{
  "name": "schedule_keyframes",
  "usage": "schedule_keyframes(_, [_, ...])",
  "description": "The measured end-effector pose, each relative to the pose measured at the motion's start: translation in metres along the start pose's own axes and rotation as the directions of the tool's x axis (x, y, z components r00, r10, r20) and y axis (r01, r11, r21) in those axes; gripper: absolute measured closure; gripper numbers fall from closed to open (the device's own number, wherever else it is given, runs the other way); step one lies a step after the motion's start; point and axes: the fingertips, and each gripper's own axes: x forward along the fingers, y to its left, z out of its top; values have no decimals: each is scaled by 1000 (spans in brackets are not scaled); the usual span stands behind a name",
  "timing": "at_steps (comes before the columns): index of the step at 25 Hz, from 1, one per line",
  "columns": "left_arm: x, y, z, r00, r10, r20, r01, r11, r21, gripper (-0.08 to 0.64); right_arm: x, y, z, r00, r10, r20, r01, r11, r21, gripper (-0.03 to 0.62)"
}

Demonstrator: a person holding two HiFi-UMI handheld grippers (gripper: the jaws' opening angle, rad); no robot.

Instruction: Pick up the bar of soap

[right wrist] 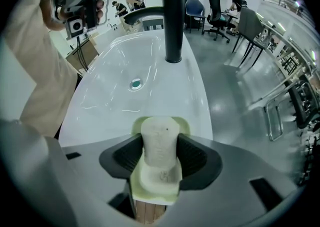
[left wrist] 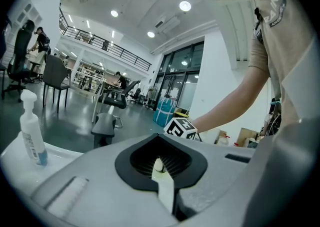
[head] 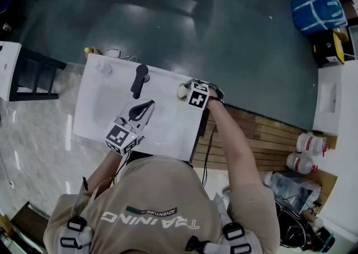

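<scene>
- Right gripper [right wrist: 159, 163]: jaws closed in on the bar of soap [right wrist: 160, 138], one dark pad [right wrist: 121, 159] pressed to each long side.
- The bar of soap is pale cream and oblong, and runs lengthwise away from the camera. It lies over a pale green soap dish [right wrist: 150, 187]. Cannot tell whether the bar rests in the dish or sits clear of it.
- In the head view this grip is at the right edge of the white sink counter [head: 168, 135], right of the black faucet [head: 140, 79].
- Left gripper [left wrist: 161, 171]: jaws drawn together with only a thin pale slit between them, gripping nothing.
- In the head view the left gripper is over the sink basin [head: 103, 104], well apart from the soap, with its marker cube [head: 120, 137] toward the person.
- The drain [right wrist: 135, 84] shows in the basin floor, in front of the faucet base.
- A pump bottle [left wrist: 31, 131] stands upright on the counter's far end, seen at the left of the left gripper view.
</scene>
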Motion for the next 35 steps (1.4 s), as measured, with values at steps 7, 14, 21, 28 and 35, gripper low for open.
schedule_keyframes(7, [2, 1, 3, 1000, 2, 5, -2, 1000, 0, 565, -1, 0, 1, 999, -8, 34, 8, 1000, 1, 377])
schedule_keyframes(14, [2, 0, 2, 1000, 7, -5, -7, 1000, 1, 565, -4, -2, -1, 991, -42, 125, 38, 999, 35, 379])
schedule_keyframes(21, [8, -7, 4, 1000, -5, -28, 5, 1000, 12, 565, -16, -17, -9, 952, -157, 263, 124, 983, 139, 382])
schedule_keyframes(28, [10, -16, 5, 999, -3, -42, 4, 1000, 29, 565, -35, -19, -19, 861, -269, 432, 142, 942, 303, 385])
schedule_keyframes(35, [11, -24, 5, 998, 1, -65, 2, 999, 49, 565, -51, -15, -25, 744, -386, 546, 163, 896, 412, 389])
